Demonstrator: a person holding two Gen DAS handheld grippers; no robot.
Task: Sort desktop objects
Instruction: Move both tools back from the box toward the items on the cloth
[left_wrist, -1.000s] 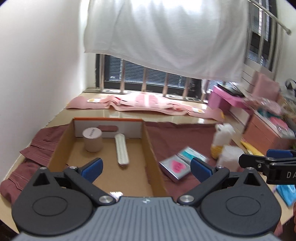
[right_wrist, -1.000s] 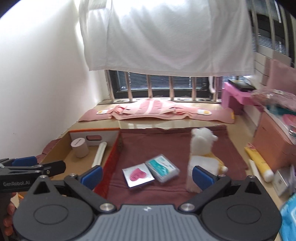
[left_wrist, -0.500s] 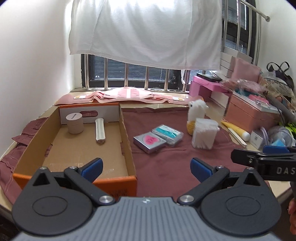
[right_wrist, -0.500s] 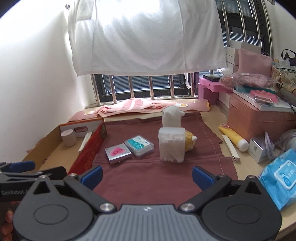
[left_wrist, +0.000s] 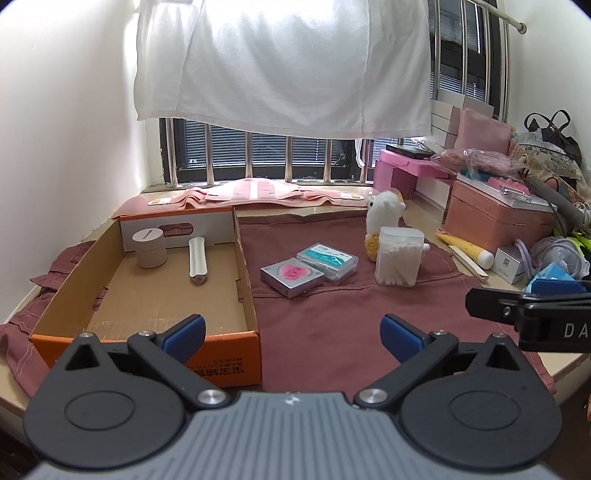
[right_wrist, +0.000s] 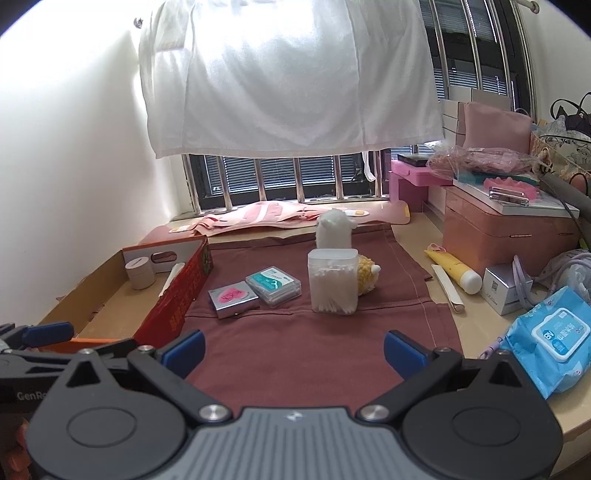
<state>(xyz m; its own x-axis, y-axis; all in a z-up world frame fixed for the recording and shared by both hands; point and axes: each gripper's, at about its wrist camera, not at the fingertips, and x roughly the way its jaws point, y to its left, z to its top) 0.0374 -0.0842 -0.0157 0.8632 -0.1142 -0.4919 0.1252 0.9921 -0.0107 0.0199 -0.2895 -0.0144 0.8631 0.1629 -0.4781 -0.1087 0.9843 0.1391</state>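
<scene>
An orange cardboard box (left_wrist: 242, 258) lies open at the left and holds a beige jar (left_wrist: 149, 247) and a white tube (left_wrist: 197, 260). On the maroon cloth (left_wrist: 332, 314) lie a grey case with a pink heart (left_wrist: 291, 275), a clear case with a teal label (left_wrist: 328, 260), a clear tub of cotton swabs (left_wrist: 399, 256) and a white plush toy (left_wrist: 384, 210). My left gripper (left_wrist: 291, 334) is open and empty, near the box's front corner. My right gripper (right_wrist: 293, 350) is open and empty, over the cloth's near part, well short of the swab tub (right_wrist: 334, 280).
At the right stand a pink box (right_wrist: 506, 229), a yellow tube (right_wrist: 454, 271), a small silver carton (right_wrist: 508, 290) and a blue wipes pack (right_wrist: 550, 328). A pink cloth (left_wrist: 258, 194) lies below the barred window. A white wall closes the left side.
Both grippers have pulled back and away from the desk, so the box and objects look farther and more of the table's right side shows. Both stay open and empty.
</scene>
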